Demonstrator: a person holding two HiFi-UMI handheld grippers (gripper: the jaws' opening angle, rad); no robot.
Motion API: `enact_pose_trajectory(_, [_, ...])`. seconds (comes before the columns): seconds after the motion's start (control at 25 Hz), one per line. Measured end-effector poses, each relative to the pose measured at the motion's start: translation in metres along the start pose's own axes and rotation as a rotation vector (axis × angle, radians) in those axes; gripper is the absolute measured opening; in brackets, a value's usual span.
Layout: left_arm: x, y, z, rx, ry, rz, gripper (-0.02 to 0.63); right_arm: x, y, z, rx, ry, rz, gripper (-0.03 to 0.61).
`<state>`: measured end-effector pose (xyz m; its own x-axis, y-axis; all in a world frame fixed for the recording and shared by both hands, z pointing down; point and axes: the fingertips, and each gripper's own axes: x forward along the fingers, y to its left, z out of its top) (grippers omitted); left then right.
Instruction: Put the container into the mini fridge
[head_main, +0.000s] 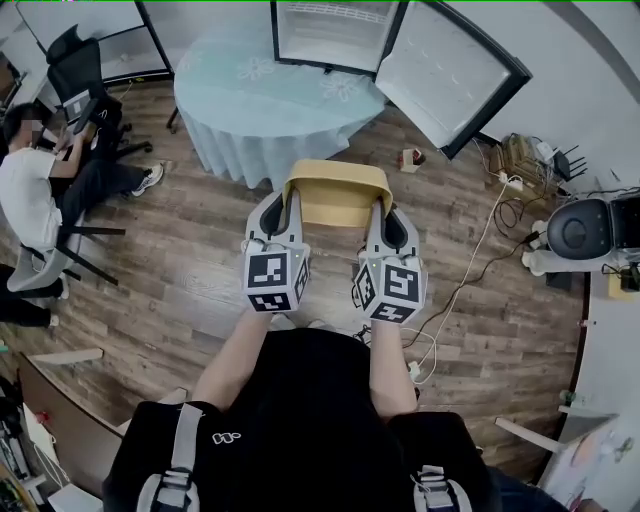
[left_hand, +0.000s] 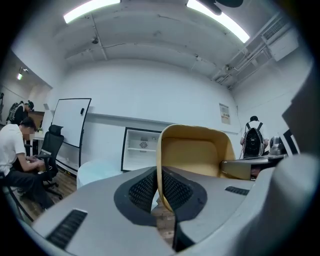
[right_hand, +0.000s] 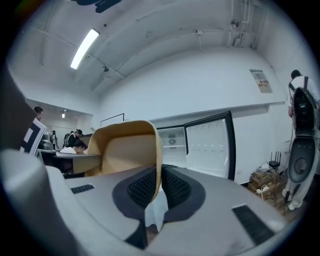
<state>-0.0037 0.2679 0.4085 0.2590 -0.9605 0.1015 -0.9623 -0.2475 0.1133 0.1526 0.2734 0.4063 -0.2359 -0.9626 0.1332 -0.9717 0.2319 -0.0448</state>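
The person holds a tan container (head_main: 337, 195) in the air in front of the body, above the wooden floor (head_main: 200, 260) and short of the counter (head_main: 270, 110). The left gripper (left_hand: 160, 192) is closed on the container's left wall, with its dark ribbed pads (left_hand: 142, 190) pressed to both faces of that thin wall. The right gripper (right_hand: 161, 187) is clamped the same way on the right wall. Both grippers point roughly level, towards the round counter, which is draped in a pale blue cloth. On it stands the mini fridge (head_main: 335, 35), with its door (head_main: 445, 75) swung wide to the right and its white inside showing. The container is well apart from the fridge. At the left of the head view, a person (head_main: 30, 200) sits on an office chair.
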Motion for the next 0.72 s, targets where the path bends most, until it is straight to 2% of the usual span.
enact_pose_trajectory(0.24, [-0.004,-0.029,-0.005,0.023,0.000,-0.021,0.017,-0.013,-0.025,-0.008,0.021,-0.008,-0.001,0.017])
enact_pose_trajectory(0.72, [0.002,-0.043,0.007,0.032,-0.021,-0.021,0.017,-0.015,-0.039,0.007,0.020,-0.044,0.012,0.017])
